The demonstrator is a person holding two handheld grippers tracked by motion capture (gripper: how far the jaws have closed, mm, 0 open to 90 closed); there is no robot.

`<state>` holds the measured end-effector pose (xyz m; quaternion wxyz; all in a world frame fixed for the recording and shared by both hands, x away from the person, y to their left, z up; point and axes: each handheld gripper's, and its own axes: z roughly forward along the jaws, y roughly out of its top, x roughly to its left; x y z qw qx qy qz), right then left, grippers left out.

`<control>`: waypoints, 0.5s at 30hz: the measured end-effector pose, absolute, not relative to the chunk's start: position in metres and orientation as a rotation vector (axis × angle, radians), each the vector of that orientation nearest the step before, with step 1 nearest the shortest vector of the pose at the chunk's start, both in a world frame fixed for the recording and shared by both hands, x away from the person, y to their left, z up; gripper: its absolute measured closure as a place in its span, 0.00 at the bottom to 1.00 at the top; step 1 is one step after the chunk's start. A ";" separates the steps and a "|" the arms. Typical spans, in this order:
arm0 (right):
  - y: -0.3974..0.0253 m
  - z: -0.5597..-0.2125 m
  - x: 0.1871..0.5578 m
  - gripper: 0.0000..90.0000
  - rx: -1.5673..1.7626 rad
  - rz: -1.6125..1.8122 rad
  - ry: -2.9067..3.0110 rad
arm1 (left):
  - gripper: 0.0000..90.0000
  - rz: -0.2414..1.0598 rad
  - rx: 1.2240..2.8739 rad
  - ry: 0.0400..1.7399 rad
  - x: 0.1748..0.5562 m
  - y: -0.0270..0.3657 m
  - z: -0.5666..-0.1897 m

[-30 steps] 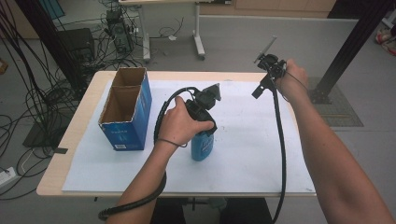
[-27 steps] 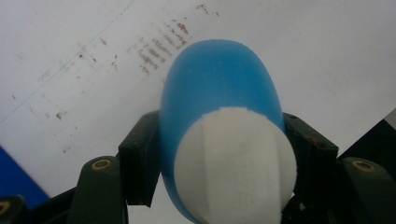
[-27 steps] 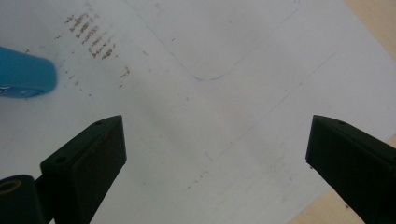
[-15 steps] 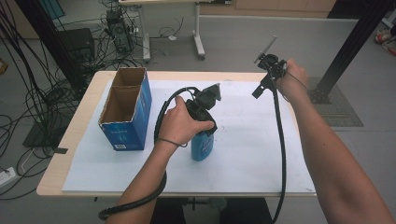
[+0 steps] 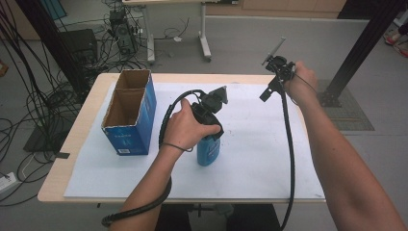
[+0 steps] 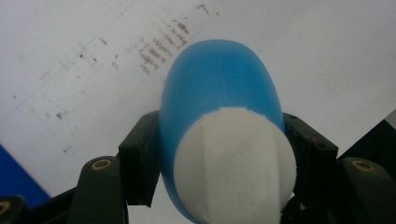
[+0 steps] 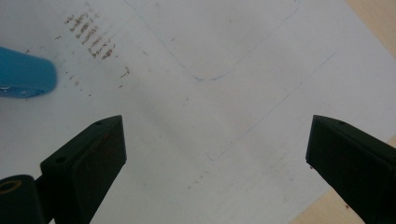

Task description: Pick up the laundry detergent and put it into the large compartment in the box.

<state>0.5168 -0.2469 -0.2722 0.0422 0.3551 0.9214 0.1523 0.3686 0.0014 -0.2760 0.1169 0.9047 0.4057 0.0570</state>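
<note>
A: Where is the blue bottle (image 5: 209, 150)?

B: It stands upright near the middle of the table (image 5: 91, 108), on the white sheet (image 5: 250, 154). In the left gripper view it is a smooth blue body with a white cap (image 6: 236, 163) at the near end.

A: What holds it?

B: The left hand-held gripper (image 5: 208, 126). Its two black jaws press on the bottle's upper part from both sides, just under the cap, with no gap showing between jaw and plastic.

A: And the other one?

B: The right hand-held gripper (image 5: 273, 79) is held up over the far right part of the table, well apart from the bottle. Its jaws are spread wide with nothing between them; through the gap you see the white sheet with faint pen lines and brownish smudges, and the bottle's blue base at the upper left of that view.

A: Anything else nearby?

B: An open blue cardboard box (image 5: 129, 114) stands to the left of the bottle, near but not touching.
</note>
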 end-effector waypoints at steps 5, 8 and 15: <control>-0.247 -0.273 0.517 0.05 1.085 0.460 2.821 | 0.42 0.167 2.648 1.194 0.368 0.001 -0.276; -0.247 -0.272 0.517 0.05 1.084 0.461 2.819 | 0.42 0.171 2.652 1.188 0.368 0.000 -0.275; -0.248 -0.273 0.518 0.05 1.087 0.464 2.817 | 0.42 0.184 2.671 1.179 0.368 -0.003 -0.274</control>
